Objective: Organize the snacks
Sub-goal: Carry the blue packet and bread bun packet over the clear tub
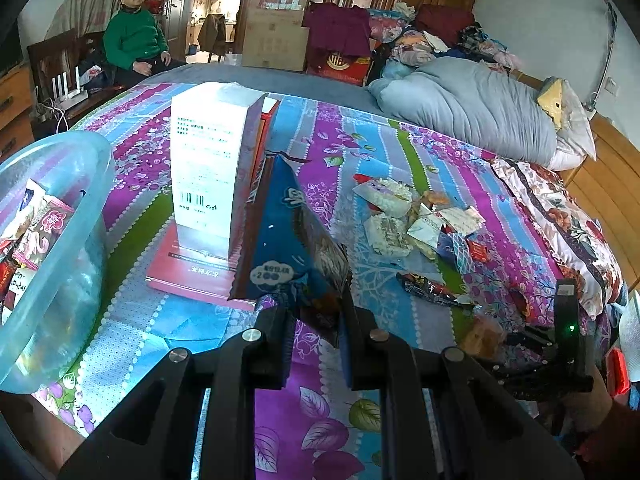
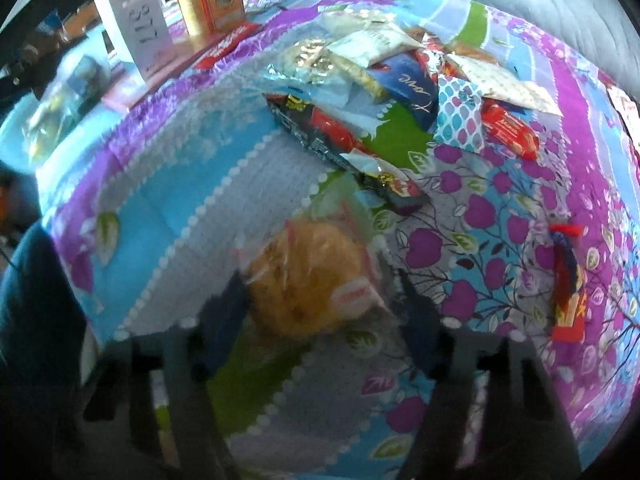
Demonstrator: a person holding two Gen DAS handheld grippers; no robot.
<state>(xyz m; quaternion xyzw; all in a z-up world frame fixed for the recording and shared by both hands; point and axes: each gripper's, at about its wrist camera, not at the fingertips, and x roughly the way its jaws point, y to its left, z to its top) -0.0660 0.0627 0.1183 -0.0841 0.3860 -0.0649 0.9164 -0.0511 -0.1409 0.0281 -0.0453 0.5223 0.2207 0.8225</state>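
My left gripper (image 1: 314, 320) is shut on a blue snack packet (image 1: 288, 232) that stands up between its fingers over the flowered bedspread (image 1: 360, 140). A clear blue tub (image 1: 80, 280) with several snack packets inside sits just left of it. In the blurred right wrist view, my right gripper (image 2: 320, 312) points down at the bed with a clear-wrapped golden bun (image 2: 308, 280) between its fingers. Both fingers sit against the wrapper's sides. Beyond the bun lies a black and red packet (image 2: 332, 136), and behind that a pile of loose snacks (image 2: 400, 72).
A white box (image 1: 208, 160) stands on a red book (image 1: 188, 276) ahead of the left gripper, with an orange box (image 2: 212, 0) beside it. A red and blue wrapper (image 2: 568, 280) lies at right. A grey duvet (image 1: 472, 112) lies at the back, and a person in green (image 1: 136, 36) sits far left.
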